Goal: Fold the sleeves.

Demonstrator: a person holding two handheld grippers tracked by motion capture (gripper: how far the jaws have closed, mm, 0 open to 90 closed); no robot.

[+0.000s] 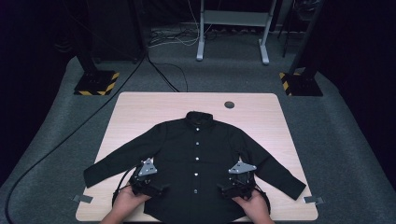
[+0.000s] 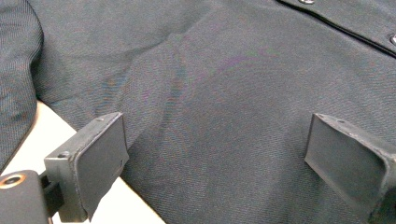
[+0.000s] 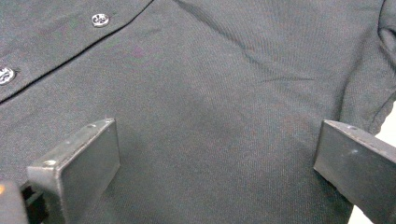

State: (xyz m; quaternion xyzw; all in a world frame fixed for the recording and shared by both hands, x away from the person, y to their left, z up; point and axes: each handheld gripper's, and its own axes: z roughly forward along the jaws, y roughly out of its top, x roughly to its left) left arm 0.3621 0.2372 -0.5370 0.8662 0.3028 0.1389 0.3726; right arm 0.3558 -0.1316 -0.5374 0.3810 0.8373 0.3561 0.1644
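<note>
Nearest the person's edge of the table point(image 1: 126, 105), both hands come in over the hem of the black shirt point(image 1: 196, 140), one gripper in each. The left gripper point(image 1: 145, 173) hovers over the shirt's lower left side, its jaws spread wide with nothing caught between them; in the left gripper view the cloth lies flat under them, with a strip of bare tabletop point(image 2: 42, 135) beside the shirt's side edge. The right gripper point(image 1: 241, 173) sits over the shirt's lower right side, jaws equally wide and gripping nothing (just dark fabric beneath). Between the two runs the shirt's row of buttons point(image 1: 196, 158). Beyond them the sleeves spread outward, and the collar point(image 1: 200, 117) points at the far edge.
</note>
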